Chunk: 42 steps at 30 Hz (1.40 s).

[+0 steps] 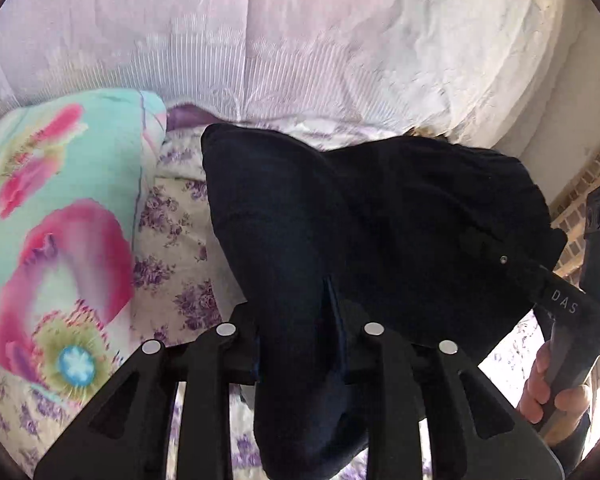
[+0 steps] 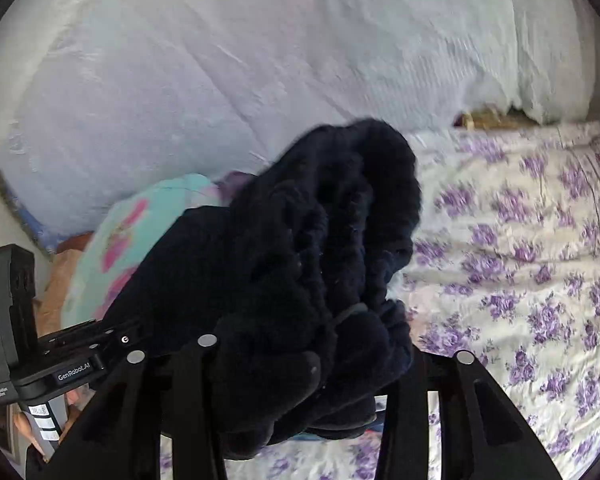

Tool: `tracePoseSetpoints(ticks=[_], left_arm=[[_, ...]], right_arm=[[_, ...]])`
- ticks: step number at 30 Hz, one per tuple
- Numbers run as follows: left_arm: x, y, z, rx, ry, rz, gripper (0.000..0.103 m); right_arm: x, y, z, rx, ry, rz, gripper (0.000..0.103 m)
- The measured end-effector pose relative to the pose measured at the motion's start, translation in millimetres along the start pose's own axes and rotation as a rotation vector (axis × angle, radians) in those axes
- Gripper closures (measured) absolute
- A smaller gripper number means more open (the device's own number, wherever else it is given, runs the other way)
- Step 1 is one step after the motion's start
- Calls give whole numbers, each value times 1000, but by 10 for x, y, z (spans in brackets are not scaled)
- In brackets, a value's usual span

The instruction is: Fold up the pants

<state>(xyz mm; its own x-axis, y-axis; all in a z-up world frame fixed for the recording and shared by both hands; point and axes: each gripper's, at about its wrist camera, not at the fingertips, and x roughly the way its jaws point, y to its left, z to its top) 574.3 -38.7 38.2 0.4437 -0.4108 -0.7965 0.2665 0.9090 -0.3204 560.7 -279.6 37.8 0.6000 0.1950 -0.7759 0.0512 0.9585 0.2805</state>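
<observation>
Dark navy cloth fills the space between both sets of fingers: the pants hang bunched and lifted above the bed. The left gripper is clamped on a fold of them, the fabric spilling down between its 2 fingers and spreading ahead of it. The right gripper grips the gathered waistband end, ruffled just in front of its fingers; its jaws look parted only as far as the thick cloth forces, though the fabric hides the pads. To the right of the left gripper, a hand grips the other tool's handle. Left of and beyond the pants lies a turquoise floral pillow. Below and further off spreads the purple-flowered sheet, with a pale curtain behind.
</observation>
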Motion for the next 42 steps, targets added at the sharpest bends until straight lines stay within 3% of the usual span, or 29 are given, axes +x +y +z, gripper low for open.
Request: tracePoseSetpoints(ticks=[1,2,3,5,6,9,13,14,16,17,21,23,26,28,30,33,36,39,42], left_arm=[[317,118,21,-39,55,16,65],[599,255,6,-79,83,18,51],[737,389,-25,-123,58,3,35],[745,559,-50,-174,4,-120,33],[742,585,-56,-175,7,-140,34],[676,563,-108,-133,-7,-108,31],[622,572,-139,-152,32,-84,24],[615,575,-145,-153,45,-71,21],[614,560,-182,-146,58,-36,16],[602,551,-194,-137,60,-20,15],[529,539,-241,-112,55,15,12],[452,523,-260,-86,41,42,12],[153,430,-309,-34,-65,164,12],[-171,276,-405,26,-196,279,12],[-511,79,-608,80,-305,369,6],[-973,-225,-1120,129,-389,420,5],[-1324,-425,-1721,130,-381,457,5],[-1625,-563,-2423,109,-370,437,5],[-1860,-653,-3079,93,-379,423,5]], right_arm=[[296,-185,-56,57,50,6,47],[470,-341,-112,109,59,54,45],[517,-439,-141,132,25,100,42],[483,-521,-146,135,-3,145,41],[469,-522,-144,131,8,158,41],[380,-434,-151,79,4,143,38],[231,-340,-188,63,0,122,37],[200,-333,-189,64,3,119,36],[169,-333,-194,69,22,98,22],[170,-342,-180,74,32,85,20],[127,-503,-205,100,76,105,19],[3,-525,-275,78,49,94,19],[-300,-385,-421,-23,-48,-6,19],[-586,-221,-551,-89,-141,-93,10],[-931,-95,-745,-138,-229,-123,6],[-1462,70,-1215,-159,-329,-203,4],[-1802,176,-1738,-131,-293,-259,4],[-2124,260,-2379,-113,-293,-238,4],[-2359,427,-2960,-160,-318,-307,4]])
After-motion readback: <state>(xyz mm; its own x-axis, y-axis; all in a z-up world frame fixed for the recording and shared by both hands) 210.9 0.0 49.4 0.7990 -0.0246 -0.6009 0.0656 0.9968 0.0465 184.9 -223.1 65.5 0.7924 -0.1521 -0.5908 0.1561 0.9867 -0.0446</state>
